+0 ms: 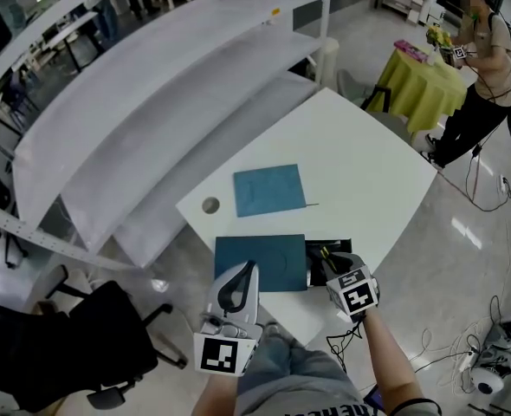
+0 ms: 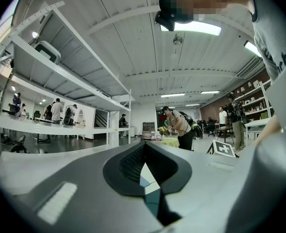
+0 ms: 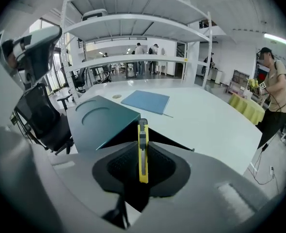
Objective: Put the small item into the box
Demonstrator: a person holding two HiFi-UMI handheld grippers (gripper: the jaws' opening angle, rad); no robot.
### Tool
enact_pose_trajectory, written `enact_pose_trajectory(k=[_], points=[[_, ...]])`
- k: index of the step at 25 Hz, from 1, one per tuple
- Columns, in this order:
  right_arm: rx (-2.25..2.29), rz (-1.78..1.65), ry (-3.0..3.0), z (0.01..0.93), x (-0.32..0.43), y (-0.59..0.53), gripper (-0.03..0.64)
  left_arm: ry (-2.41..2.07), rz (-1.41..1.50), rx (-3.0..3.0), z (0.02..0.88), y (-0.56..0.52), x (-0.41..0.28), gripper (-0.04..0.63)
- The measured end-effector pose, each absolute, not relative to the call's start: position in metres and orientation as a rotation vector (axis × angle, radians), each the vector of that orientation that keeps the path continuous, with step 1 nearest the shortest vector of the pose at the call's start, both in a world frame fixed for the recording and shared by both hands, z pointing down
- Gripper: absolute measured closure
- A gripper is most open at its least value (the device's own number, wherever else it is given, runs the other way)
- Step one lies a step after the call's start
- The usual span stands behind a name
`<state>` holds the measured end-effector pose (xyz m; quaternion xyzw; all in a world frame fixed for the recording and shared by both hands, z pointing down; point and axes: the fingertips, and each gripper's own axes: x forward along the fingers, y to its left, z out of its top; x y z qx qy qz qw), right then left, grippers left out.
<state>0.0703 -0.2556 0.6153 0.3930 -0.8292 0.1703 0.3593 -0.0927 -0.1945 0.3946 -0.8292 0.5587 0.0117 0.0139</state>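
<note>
At the far left a black office chair (image 1: 65, 336) stands on the floor beside the white counter (image 1: 359, 163), with the white shelving (image 1: 152, 102) behind it.

My left claw (image 1: 245, 271) hangs over the near edge of the counter, above the near left part of the dark teal box (image 1: 260, 263). In the left gripper view its jaws are drawn narrow, tips together, and nothing sits between them; through the sliver below the tips I see a strip of counter and teal.

The box lies flat at the near edge of the counter. A round recess is pressed into its top. Beyond it, towards the middle of the counter, a flat blue piece (image 1: 268, 189) lies apart from it, with a small round hole (image 1: 210, 204) in the counter to its left.

At the right end of the box a black opening (image 1: 329, 248) shows. My right claw (image 1: 323, 256) is just there, clamped on the small item, a yellow utility knife (image 3: 142, 152). In the right gripper view the knife stands on edge between the pads, running straight out along the jaws, its far end past the tips and over the black part, right beside the edge of the teal top.

Far right, well away from the counter, a person (image 1: 485, 68) stands by a table with a yellow-green cloth (image 1: 420, 85).
</note>
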Motion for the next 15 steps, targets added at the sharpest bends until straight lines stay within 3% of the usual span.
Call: enact_pose_trajectory(k=[15], points=[[0.836,0.539,-1.932,0.656,0.066,-0.256,0.554,1.776,0.021,-2.574,0.399,-0.207,-0.102,0.577]])
